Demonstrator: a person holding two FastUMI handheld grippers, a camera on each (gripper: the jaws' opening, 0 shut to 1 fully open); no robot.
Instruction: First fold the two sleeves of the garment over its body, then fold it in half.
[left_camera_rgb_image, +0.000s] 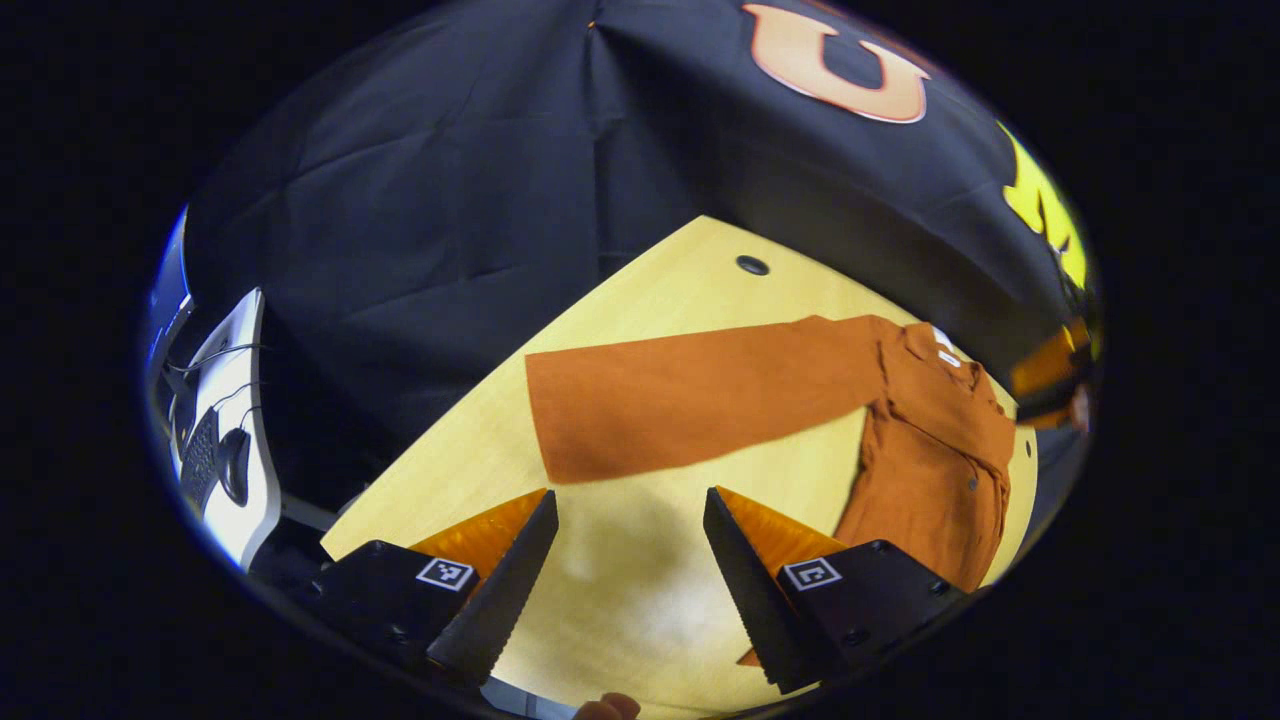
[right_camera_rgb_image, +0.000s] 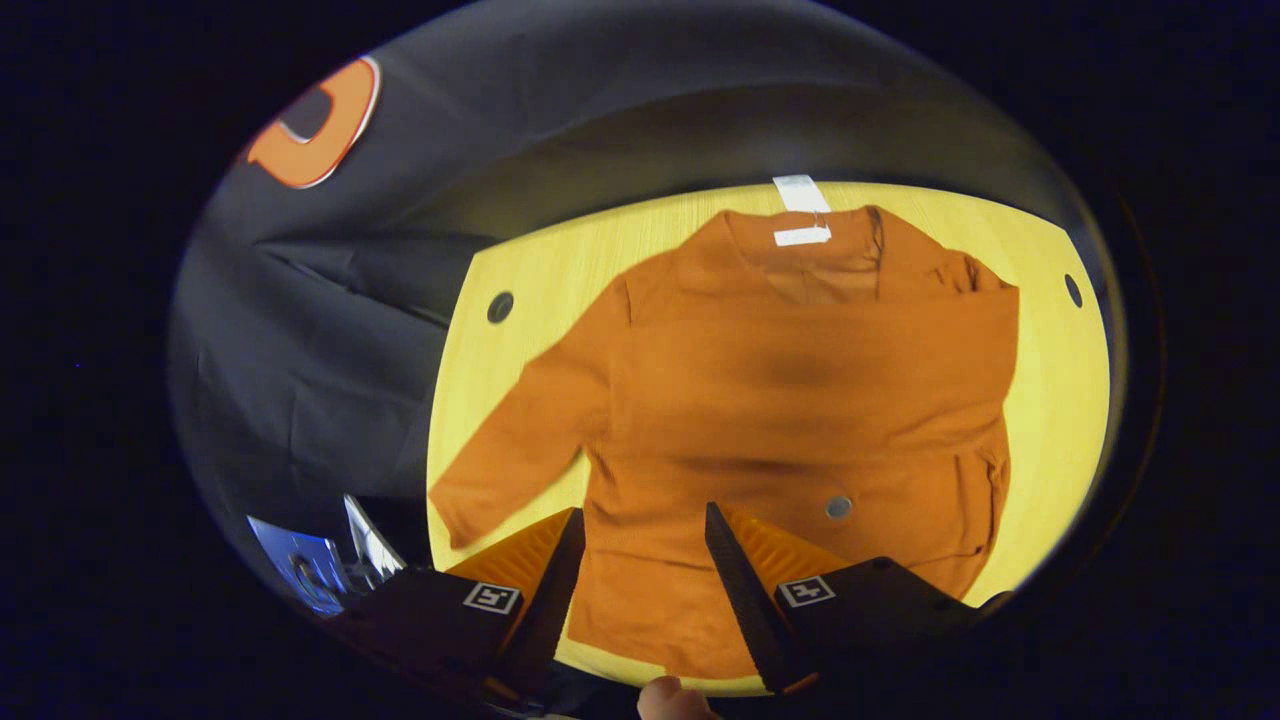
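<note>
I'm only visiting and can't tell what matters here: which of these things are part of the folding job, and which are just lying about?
Part of the job:
- orange garment, flat on the wooden table
- its spread sleeve
- left gripper, open above bare table
- right gripper, open over the hem

Just lying about:
- keyboard and mouse on a white side desk

Orange garment flat on table, collar at far edge; 1 sleeve spread out sideways, other sleeve folded across body.
</note>
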